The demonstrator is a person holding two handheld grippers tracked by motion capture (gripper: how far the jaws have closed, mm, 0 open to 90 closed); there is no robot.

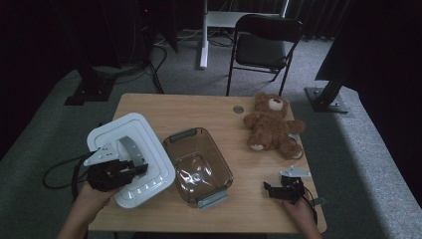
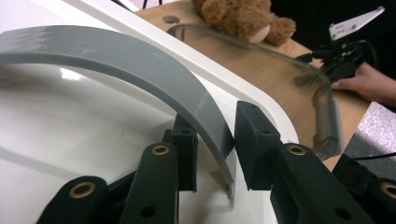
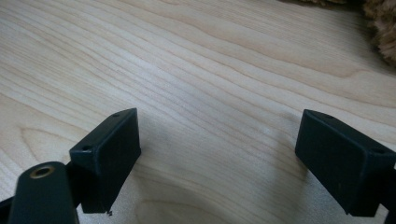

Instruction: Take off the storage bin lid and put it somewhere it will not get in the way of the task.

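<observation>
**Left Gripper Carried the Lid by Its Handle, Beside the Open Container**

While the left gripper (image 1: 130,168) was clamped on the grey handle (image 2: 140,70) of the white lid (image 1: 130,158), the lid was tilted at the left side of the clear container (image 1: 198,166), with its right edge near the container's left rim. In the left gripper view the two black jaws stood narrow, one on each side of the curved handle strip, and they pressed it near one of its ends. The lid surface was visible below and behind the handle.

The clear container stood open on the wooden table (image 1: 199,107), and I judged it empty. Its long axis ran from the far left to the near right, with one grey clip (image 1: 213,199) at its near end. The long side of the lid seemed to run in almost the same direction, so I judged that the coming move was mainly a shift to the right, over the container, with little turning needed. The left hand was clearly the nearer one to this work.

The right gripper (image 1: 271,189) rested to the right of the container, near the front edge of the table. Its jaws stood wide apart with nothing between them, just bare wood under them. The teddy bear (image 1: 271,127) sat behind the container and to its right, well apart from both grippers.
</observation>
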